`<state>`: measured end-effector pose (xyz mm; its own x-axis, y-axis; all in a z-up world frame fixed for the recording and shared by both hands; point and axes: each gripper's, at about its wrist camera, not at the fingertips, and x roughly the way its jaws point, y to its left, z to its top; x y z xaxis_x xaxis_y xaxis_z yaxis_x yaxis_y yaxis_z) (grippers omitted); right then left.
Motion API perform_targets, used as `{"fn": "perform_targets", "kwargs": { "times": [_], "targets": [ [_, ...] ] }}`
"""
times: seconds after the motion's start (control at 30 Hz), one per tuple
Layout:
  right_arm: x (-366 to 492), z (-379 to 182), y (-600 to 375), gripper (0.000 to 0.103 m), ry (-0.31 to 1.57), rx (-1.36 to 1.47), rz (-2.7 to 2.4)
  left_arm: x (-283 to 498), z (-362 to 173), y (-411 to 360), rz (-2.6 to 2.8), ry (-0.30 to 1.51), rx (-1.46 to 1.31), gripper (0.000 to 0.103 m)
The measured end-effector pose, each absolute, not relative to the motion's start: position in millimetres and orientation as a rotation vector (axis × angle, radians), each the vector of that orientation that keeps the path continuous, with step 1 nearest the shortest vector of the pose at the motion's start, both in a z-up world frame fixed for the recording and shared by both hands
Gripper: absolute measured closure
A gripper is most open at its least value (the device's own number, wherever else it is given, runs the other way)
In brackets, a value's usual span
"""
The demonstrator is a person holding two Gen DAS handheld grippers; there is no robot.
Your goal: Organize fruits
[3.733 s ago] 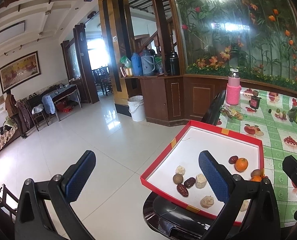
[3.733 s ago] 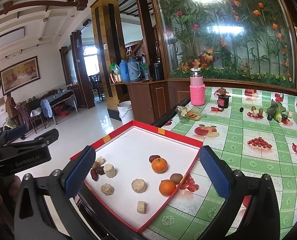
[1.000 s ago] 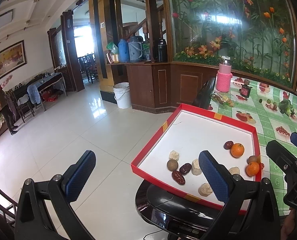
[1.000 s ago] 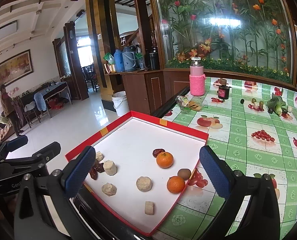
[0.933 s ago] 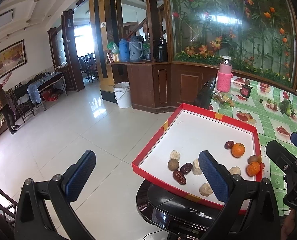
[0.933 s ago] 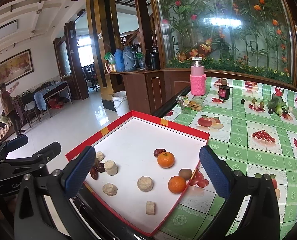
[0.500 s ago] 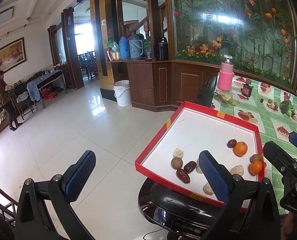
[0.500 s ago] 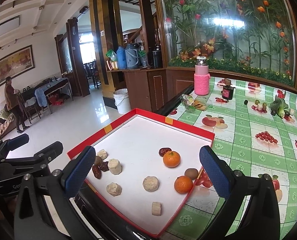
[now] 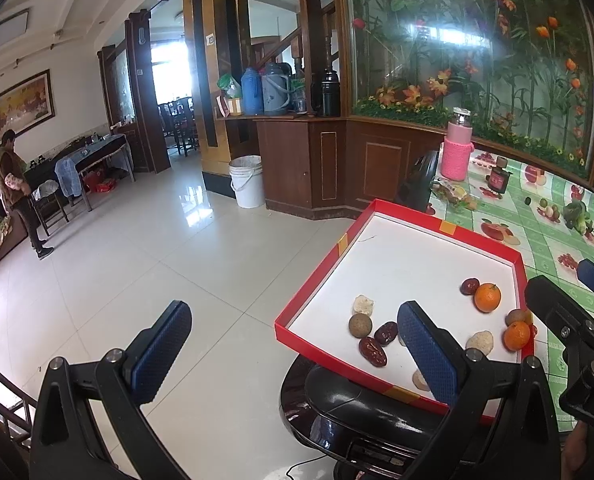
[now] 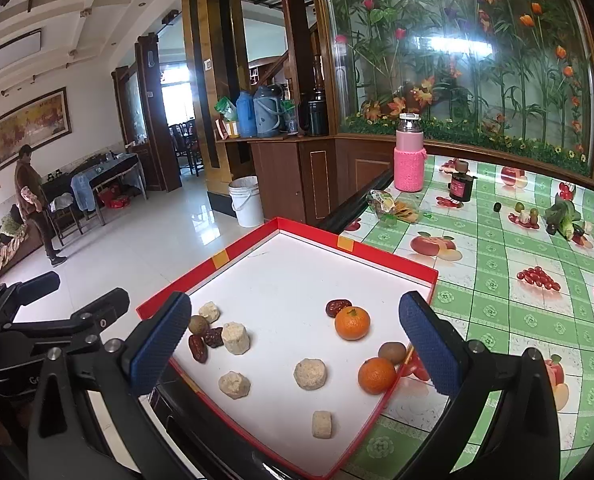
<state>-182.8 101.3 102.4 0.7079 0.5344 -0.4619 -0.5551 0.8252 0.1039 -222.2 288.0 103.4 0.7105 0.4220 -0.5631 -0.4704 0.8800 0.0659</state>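
The table (image 10: 497, 280) carries a green checked cloth printed with fruit. A red-rimmed tray (image 10: 377, 254) rests at the table's near-left corner and overhangs its edge. Beyond the tray stands a pink-sleeved flask (image 10: 409, 160), with a wrapped snack packet (image 10: 391, 205) between them. A small dark jar (image 10: 461, 186) stands right of the flask. Green vegetables (image 10: 563, 214) lie farther right of the jar.

Home, open living/dining hall: glossy white tile floor (image 9: 145, 264), wooden pillars (image 10: 209, 80) and cabinet (image 10: 297, 176) holding thermos flasks (image 10: 257, 112), framed painting (image 10: 29, 128) on the wall, staircase behind, dining chairs through the doorway, glass panel with fake flowers and bamboo (image 10: 477, 60), table with a green fruit-print cloth (image 10: 517, 280), white bucket (image 10: 247, 200), a person (image 10: 33, 200) standing by a side table
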Motion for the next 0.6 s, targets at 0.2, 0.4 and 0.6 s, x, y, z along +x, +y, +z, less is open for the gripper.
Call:
{"fn": "perform_targets", "kwargs": {
  "times": [0.2, 0.4, 0.6],
  "targets": [
    [-178.6, 105.7, 109.6, 0.0, 0.506, -0.046, 0.613, -219.4, 103.6, 289.7, 0.505, 0.618, -0.095, 0.0],
    [-169.2, 106.8, 114.0, 0.0, 0.511, -0.043, 0.625, -216.3, 104.9, 291.2, 0.515, 0.63, -0.107, 0.0],
    [-159.8, 103.8, 114.9, 0.0, 0.529, -0.02, 0.629, -216.4, 106.5, 290.6, 0.539, 0.618, -0.112, 0.0]
  ]
}}
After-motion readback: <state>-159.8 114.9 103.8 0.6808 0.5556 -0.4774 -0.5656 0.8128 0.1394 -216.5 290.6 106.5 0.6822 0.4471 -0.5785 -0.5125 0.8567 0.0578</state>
